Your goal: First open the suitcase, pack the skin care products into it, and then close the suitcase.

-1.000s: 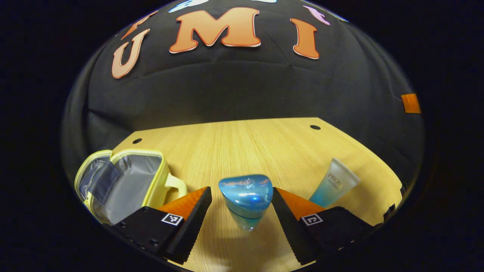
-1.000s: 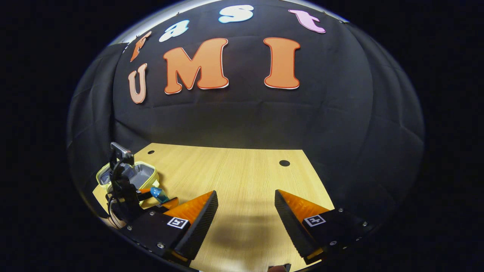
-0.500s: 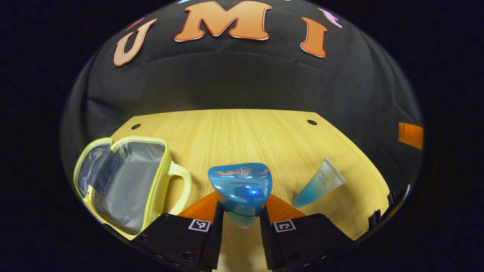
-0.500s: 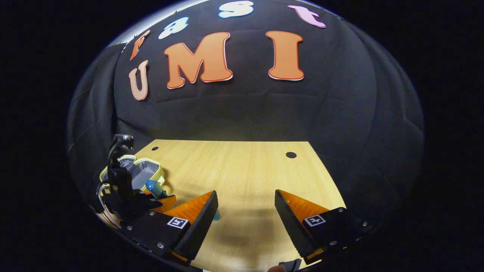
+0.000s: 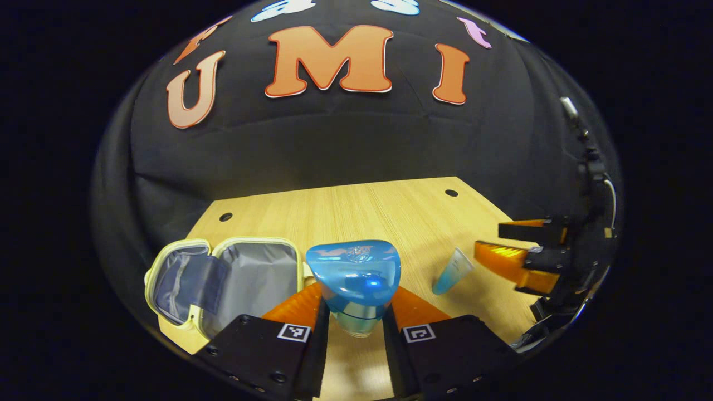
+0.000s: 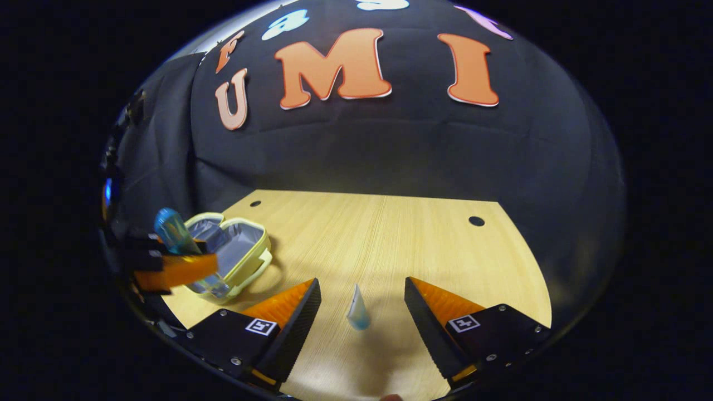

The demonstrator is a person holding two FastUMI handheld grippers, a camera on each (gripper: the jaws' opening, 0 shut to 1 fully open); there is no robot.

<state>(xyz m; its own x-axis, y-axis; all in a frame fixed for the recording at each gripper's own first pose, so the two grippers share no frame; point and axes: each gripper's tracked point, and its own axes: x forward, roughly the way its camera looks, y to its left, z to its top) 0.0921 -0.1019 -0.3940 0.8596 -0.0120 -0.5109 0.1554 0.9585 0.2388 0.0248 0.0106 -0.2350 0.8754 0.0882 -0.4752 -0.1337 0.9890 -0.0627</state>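
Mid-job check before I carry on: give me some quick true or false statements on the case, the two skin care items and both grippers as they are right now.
1. The yellow case lies open on the table. True.
2. The left gripper is open with nothing in it. False: it is shut on the blue-capped bottle.
3. The tube lies on the table between the right gripper's open fingers. True.
4. The tube is already inside the case. False: it is on the bare wood, apart from the case.
5. The right gripper grips the tube. False: neither finger touches it.
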